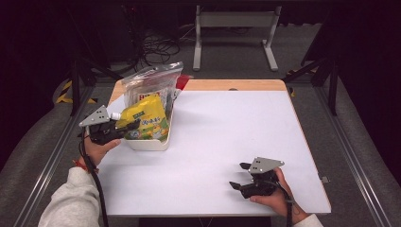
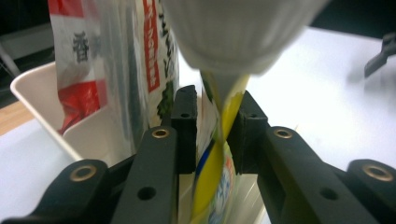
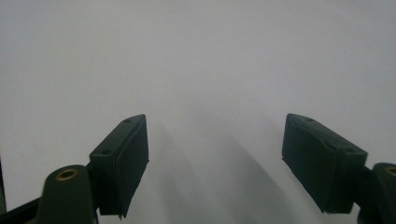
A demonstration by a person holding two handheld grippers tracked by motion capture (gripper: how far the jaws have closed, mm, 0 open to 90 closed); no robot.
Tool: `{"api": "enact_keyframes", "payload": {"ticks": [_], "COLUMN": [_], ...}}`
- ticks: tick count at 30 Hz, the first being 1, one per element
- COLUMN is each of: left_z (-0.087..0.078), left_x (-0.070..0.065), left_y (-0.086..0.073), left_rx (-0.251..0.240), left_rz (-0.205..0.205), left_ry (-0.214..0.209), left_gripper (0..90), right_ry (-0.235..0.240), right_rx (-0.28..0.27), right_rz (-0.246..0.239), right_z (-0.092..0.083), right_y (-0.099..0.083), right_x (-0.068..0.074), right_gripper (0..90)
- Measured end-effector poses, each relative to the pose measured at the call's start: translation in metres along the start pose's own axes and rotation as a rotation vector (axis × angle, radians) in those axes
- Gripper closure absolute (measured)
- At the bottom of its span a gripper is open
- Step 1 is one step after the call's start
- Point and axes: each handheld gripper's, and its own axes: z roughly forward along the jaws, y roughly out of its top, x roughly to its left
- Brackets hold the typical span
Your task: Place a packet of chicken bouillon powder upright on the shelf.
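Typically, the left gripper (image 1: pixel 124 128), jaws narrowly parted about the yellow spouted pouch (image 1: pixel 145 119) in the white tray (image 1: pixel 150 143) by the table's (image 1: pixel 227 142) left edge, withdraws only once the pouch rests; right gripper (image 1: pixel 241 178) stands wide, empty.

Spouted pouch (image 1: pixel 144 122) in tub (image 1: pixel 150 143), before the bagged packets (image 1: pixel 152 84).

Black hand-held gripper (image 1: pixel 124 128), grey three-cornered plate, brass screws; light-grey sleeve (image 1: pixel 71 201).
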Motion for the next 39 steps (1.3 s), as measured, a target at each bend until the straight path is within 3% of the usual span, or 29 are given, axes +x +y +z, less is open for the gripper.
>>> {"api": "enact_keyframes", "payload": {"ticks": [3,10,19,24,27,29,33,36,39], "left_z": [-0.002,0.003,0.005,0.005,0.004,0.003,-0.005,-0.011,-0.020], "left_x": [-0.003,-0.007,-0.005,-0.006,-0.007,-0.007,-0.011,-0.015,-0.022], "left_y": [0.004,0.004,-0.004,-0.005,-0.008,-0.009,-0.008,-0.006,-0.003], "left_rx": [-0.058,-0.014,-0.010,-0.013,-0.030,-0.041,-0.062,-0.065,-0.060], "left_rz": [-0.013,0.004,-0.020,-0.012,-0.029,-0.036,-0.058,-0.049,-0.040], "left_ry": [0.013,0.057,0.075,0.089,0.094,0.090,0.152,0.177,0.222], "left_gripper": [74.2,89.1,89.9,89.6,88.3,82.4,68.4,67.9,59.4], "right_ry": [0.002,0.004,0.002,0.005,0.004,0.005,-0.005,-0.012,-0.025], "right_rx": [0.000,0.002,0.006,0.004,0.004,0.004,-0.002,-0.007,-0.017], "right_rz": [0.000,0.001,-0.001,-0.004,-0.004,-0.004,-0.007,-0.008,-0.010], "right_z": [0.000,0.001,0.002,0.002,0.002,0.002,-0.001,-0.004,-0.008], "right_y": [0.000,0.000,0.000,0.001,0.001,0.001,0.001,0.000,0.001], "right_x": [0.000,0.000,0.000,0.000,0.000,0.000,-0.001,-0.001,-0.003], "right_gripper": [22.9,22.9,23.0,23.0,23.0,23.0,23.0,23.0,23.1]}}
